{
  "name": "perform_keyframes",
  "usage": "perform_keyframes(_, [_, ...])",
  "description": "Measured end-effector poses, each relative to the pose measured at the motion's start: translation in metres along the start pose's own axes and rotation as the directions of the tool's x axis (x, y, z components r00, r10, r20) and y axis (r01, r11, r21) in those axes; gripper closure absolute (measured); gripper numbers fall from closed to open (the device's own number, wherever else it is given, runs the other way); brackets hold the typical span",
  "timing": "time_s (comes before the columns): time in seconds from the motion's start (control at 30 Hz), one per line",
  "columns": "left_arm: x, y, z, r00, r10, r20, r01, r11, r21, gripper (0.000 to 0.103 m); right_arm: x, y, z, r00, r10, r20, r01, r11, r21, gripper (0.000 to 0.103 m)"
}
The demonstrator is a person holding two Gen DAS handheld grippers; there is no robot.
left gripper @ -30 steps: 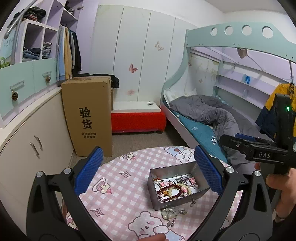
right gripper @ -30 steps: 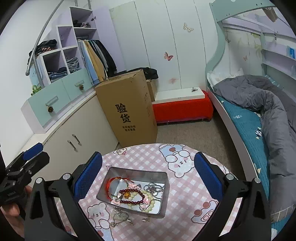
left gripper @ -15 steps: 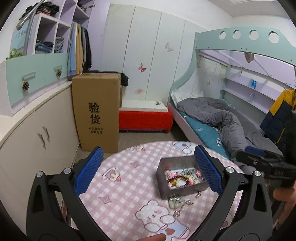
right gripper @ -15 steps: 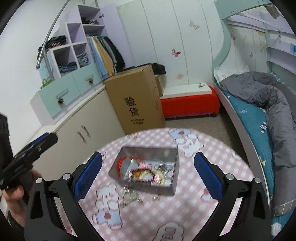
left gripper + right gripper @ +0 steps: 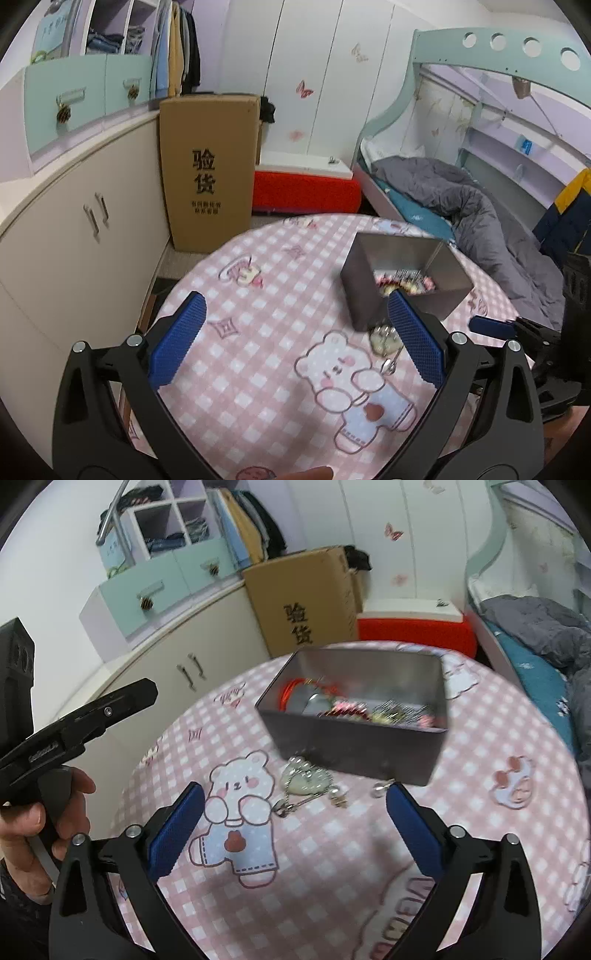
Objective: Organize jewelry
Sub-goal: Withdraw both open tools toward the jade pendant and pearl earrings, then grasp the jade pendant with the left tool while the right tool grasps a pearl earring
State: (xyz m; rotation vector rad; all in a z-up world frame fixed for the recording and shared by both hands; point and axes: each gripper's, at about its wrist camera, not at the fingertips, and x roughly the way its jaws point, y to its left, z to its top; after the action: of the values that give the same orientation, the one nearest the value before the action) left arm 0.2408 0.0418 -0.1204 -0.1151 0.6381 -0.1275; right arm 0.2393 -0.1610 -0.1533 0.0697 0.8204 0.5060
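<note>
An open grey metal tin sits on the round pink checked table, with beaded bracelets and chains inside. A pale pendant on a silver chain and a small pearl earring lie on the cloth just in front of the tin. My right gripper is open and empty, low over the cloth just short of the pendant. My left gripper is open and empty, left of the tin; the pendant lies beside its right finger.
A tall cardboard box stands on the floor beyond the table, beside cream cabinets. A red bench and a bed with a grey duvet lie behind and right. The left gripper's handle and hand show at left.
Both grippers have dropped and moved in towards the table, so the tin and the loose pendant look larger and closer. Both stayed open. The jewelry has not moved.
</note>
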Motion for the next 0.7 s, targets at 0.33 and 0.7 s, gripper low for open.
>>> perform_keyframes(0.33, [0.011, 0.008, -0.018, 0.999, 0.015, -0.048, -0.016, 1.0, -0.008, 0.006, 0.033, 0.004, -0.003, 0.998, 0.028, -0.053, -0.028, 1.0, -0.009, 0.048])
perform_keyframes(0.7, [0.02, 0.007, -0.024, 0.997, 0.011, -0.082, -0.012, 1.0, -0.005, 0.006, 0.064, 0.013, 0.008, 0.995, -0.08, -0.058, 0.077, 0.996, -0.049, 0.078])
